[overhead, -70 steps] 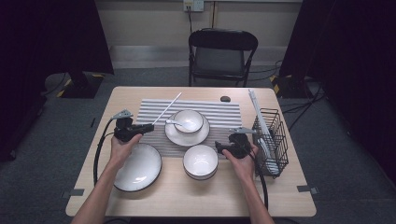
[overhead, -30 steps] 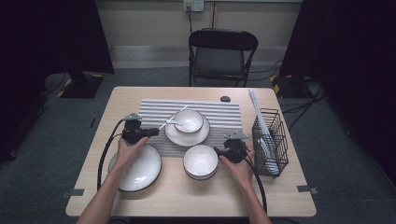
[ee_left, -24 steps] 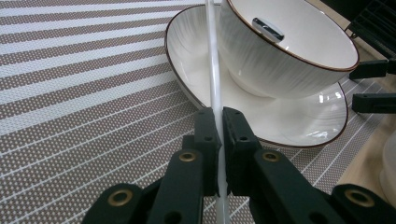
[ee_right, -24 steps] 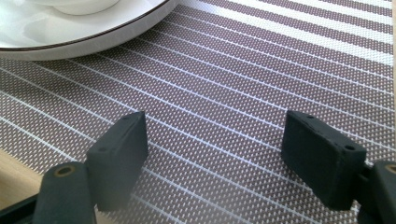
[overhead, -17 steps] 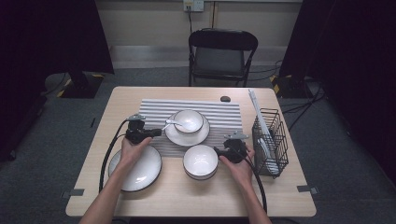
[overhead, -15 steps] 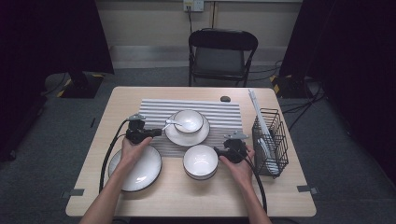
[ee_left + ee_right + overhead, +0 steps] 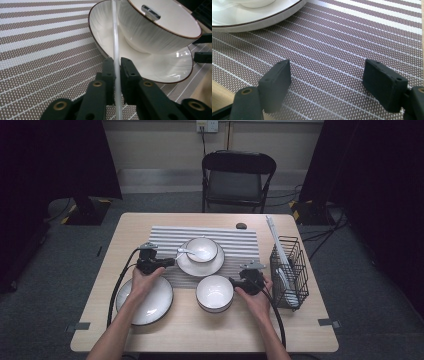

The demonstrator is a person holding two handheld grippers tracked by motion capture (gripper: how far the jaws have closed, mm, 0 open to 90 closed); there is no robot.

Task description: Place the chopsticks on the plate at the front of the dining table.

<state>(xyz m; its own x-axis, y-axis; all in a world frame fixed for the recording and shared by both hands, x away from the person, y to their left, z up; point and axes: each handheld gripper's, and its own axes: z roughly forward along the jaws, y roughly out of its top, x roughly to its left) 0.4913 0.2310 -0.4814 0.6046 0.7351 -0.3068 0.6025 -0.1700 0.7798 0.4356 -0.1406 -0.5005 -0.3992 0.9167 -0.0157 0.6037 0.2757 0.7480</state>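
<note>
on the striped mat (image 7: 240,242), the left gripper (image 7: 115,67) pinches a spoon handle (image 7: 115,37) while the right gripper (image 7: 327,85) stands spread.

- We saw the table (image 7: 200,330) lit evenly from above, while the room's sides sank into near-black.
- Shadows under the 2 bowls stayed short and soft.
- In the left gripper view, glare whitened the saucer (image 7: 175,67), and the black jaws at the bottom edge were blurred.
- In the right gripper view, the striped mat (image 7: 352,50) was sharp and the near jaws soft.
</note>
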